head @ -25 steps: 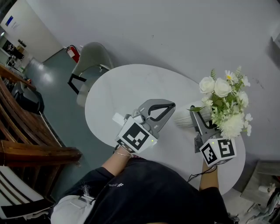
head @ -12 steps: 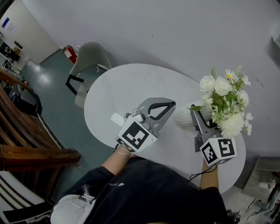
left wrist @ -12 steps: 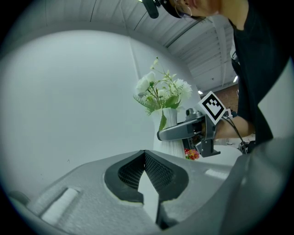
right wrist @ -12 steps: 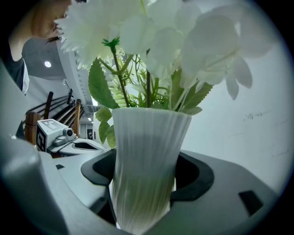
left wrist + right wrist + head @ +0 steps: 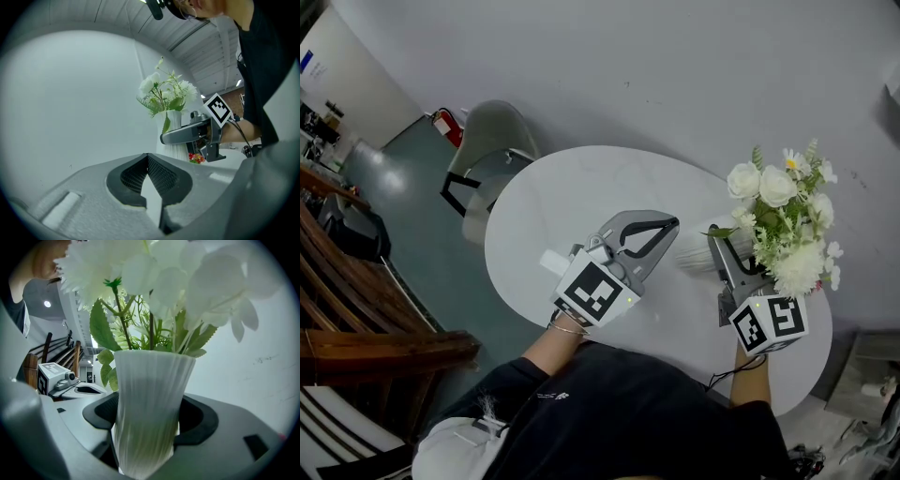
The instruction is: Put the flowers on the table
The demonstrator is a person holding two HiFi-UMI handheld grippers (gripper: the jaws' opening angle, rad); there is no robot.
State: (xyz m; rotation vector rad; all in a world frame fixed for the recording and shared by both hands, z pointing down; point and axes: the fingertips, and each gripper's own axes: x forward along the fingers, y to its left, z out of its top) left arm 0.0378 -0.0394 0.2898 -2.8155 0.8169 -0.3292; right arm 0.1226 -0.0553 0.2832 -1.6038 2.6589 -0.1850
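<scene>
Looking steeply down on a round white table [image 5: 572, 192], smooth and matte, with a grey moulded shell chair [image 5: 492, 131] pushed up at its far left side. Over the table's right part, a white vase [image 5: 150, 404] with fine vertical ribbing and a waist that narrows downward, clamped at mid-height between the dark, mesh-textured pads of the right gripper [image 5: 724, 251], jaws closed snugly against both sides of it. Rising from the vase, a bunch of flowers [image 5: 783, 225]: white roses, a daisy, fluffy pompom blooms and green serrated leaves, soft-edged and likely artificial. Base of the vase cut off behind the gripper body in the right gripper view and hidden by the blooms from above, so no telling whether it touches the tabletop. Nearer the table's middle, the left gripper [image 5: 670, 225], grey moulded plastic with a black-and-white marker cube at its back, jaws brought together at the tips with nothing between them, well apart from the vase. Beside the vase's foot in the left gripper view, a small red speck, too tiny to identify.
</scene>
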